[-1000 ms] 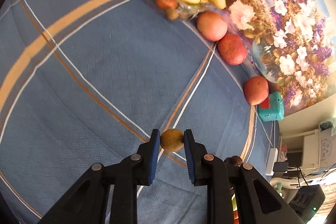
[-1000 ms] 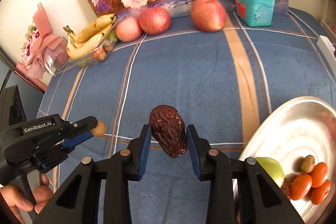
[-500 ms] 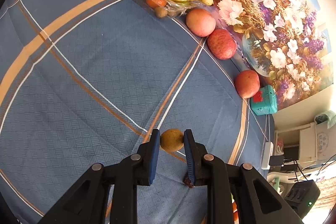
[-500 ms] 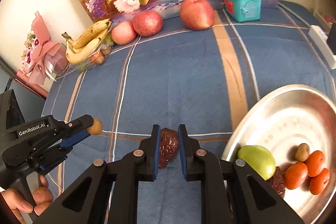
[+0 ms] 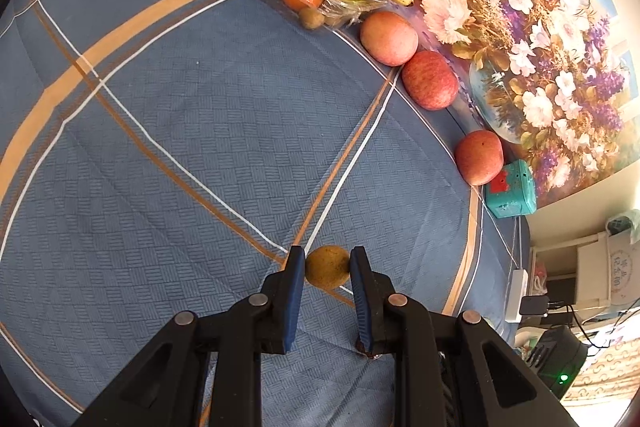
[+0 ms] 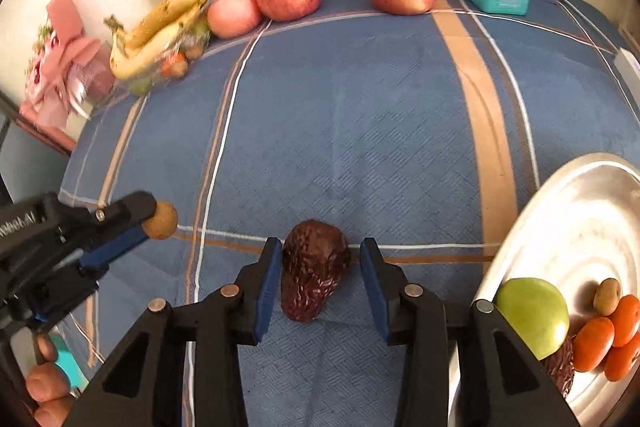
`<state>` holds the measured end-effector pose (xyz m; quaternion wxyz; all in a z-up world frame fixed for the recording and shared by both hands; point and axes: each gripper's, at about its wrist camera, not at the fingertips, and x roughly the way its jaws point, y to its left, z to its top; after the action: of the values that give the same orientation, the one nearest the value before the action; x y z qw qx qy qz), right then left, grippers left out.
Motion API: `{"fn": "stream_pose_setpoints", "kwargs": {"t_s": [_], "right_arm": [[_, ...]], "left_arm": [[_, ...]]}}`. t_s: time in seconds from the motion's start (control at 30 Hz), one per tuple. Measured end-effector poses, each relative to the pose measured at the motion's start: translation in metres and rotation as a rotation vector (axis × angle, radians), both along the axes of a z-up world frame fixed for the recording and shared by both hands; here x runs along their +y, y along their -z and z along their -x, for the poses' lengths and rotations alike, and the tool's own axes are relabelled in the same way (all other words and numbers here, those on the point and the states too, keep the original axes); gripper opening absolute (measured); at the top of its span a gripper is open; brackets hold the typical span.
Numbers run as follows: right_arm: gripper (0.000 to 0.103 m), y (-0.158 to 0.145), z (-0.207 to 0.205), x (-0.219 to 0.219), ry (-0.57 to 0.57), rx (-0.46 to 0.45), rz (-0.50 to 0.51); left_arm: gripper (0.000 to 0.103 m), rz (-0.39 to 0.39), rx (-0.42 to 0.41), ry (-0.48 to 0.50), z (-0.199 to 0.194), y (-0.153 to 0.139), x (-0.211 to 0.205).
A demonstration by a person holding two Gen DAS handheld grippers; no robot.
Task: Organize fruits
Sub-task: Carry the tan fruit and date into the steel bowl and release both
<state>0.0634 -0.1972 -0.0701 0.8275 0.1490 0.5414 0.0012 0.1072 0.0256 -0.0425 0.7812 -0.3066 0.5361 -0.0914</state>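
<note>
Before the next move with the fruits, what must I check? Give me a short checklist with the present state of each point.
1. Left tongs grip the small brown fruit: ok, pads press both sides.
2. Right tongs free of the dried date: ok, they are opening, with a gap at the right pad.
3. Date rests on the blue cloth: ok.
4. Metal plate has bare space: ok.
5. Left pad clear of the date: cannot tell.

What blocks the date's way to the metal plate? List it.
Nothing visible. The date lies between the opening right gripper; only bare blue cloth separates it from the metal plate on the right.
</note>
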Motion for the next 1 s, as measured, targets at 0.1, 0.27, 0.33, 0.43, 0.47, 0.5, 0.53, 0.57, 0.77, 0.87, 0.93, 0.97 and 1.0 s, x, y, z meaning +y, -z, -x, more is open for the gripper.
{"fn": "stream_pose_setpoints", "kwargs": {"t_s": [0.1,0.27,0.33,0.43,0.47,0.5,0.53,0.57,0.77,0.87,0.93,0.97,1.0], "right_arm": [[0.038,-0.001,-0.001,0.004,-0.017,-0.006,0.022],[0.038,-0.012,0.004,0.008,-0.041,-0.035,0.065],[0.038,-0.02,0.008,0.008,-0.045,-0.054,0.076],[0.038,-0.033,0.017,0.003,-0.037,-0.078,0.087],[0.038,-0.037,0.02,0.0,-0.029,-0.085,0.084],[0.038,-0.041,0.023,-0.003,-0.023,-0.09,0.081],[0.038,-0.046,0.028,-0.006,-0.017,-0.098,0.077],[0.038,-0.049,0.032,-0.007,-0.013,-0.104,0.076],[0.038,-0.065,0.053,-0.029,0.072,-0.098,0.071],[0.038,-0.066,0.065,-0.052,0.138,-0.089,0.043],[0.038,-0.065,0.073,-0.066,0.183,-0.075,0.048],[0.038,-0.064,0.078,-0.075,0.21,-0.06,0.057],[0.038,-0.063,0.084,-0.085,0.241,-0.048,0.062]], "left_arm": [[0.025,-0.005,-0.002,0.003,0.0,0.0,0.0],[0.025,-0.023,-0.014,0.021,0.0,-0.003,-0.004],[0.025,-0.026,-0.02,0.032,0.0,-0.005,-0.005],[0.025,-0.038,-0.036,0.05,0.001,-0.011,-0.009],[0.025,-0.037,-0.041,0.058,0.002,-0.013,-0.01],[0.025,-0.036,-0.046,0.064,0.002,-0.015,-0.012],[0.025,-0.039,-0.053,0.075,0.003,-0.018,-0.014],[0.025,-0.041,-0.059,0.084,0.005,-0.02,-0.018],[0.025,-0.047,-0.087,0.173,0.021,-0.032,-0.049],[0.025,-0.046,-0.099,0.24,0.03,-0.038,-0.072],[0.025,-0.041,-0.102,0.296,0.037,-0.04,-0.089],[0.025,-0.039,-0.102,0.321,0.04,-0.041,-0.097],[0.025,-0.037,-0.102,0.348,0.044,-0.041,-0.105]]}}
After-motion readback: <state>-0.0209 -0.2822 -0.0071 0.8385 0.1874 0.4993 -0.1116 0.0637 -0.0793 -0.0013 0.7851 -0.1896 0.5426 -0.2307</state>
